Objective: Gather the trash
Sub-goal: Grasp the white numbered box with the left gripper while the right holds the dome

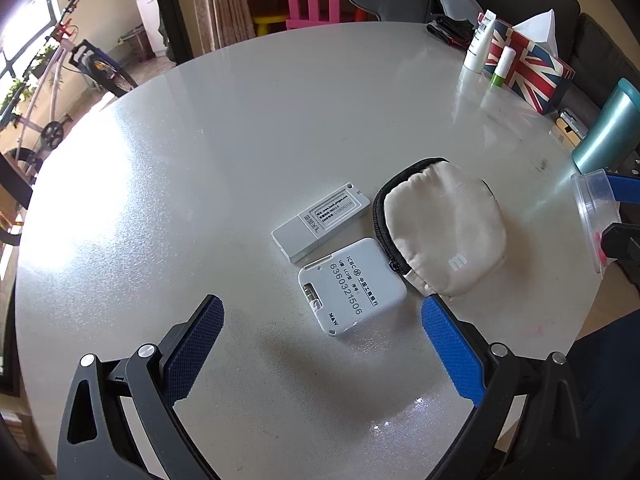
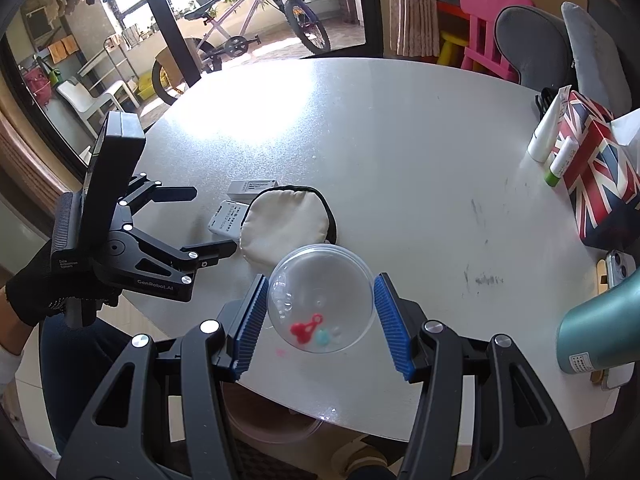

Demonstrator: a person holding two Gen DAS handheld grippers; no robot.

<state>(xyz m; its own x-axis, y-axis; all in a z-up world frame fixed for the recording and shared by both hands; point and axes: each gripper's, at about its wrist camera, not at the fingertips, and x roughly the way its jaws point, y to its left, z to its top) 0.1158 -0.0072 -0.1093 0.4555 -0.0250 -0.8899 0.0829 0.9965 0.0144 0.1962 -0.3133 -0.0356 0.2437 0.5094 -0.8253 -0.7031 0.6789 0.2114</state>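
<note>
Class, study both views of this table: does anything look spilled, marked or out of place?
Dark scuff marks streak the grey table near the teal bottle, and a small pink smear sits under the clear plastic cup that the right gripper holds. Nothing is spilled.

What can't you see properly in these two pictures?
- Beige pouch: zipped, so its contents are hidden in both views.
- Square white token: in the right wrist view the pouch covers most of it.
- Teal bottle: cut off by the frame edge in both views.
- Small bits inside the clear cup held by the right gripper: too small and blurry to name.
- Phone: mostly behind the bottle.
</note>
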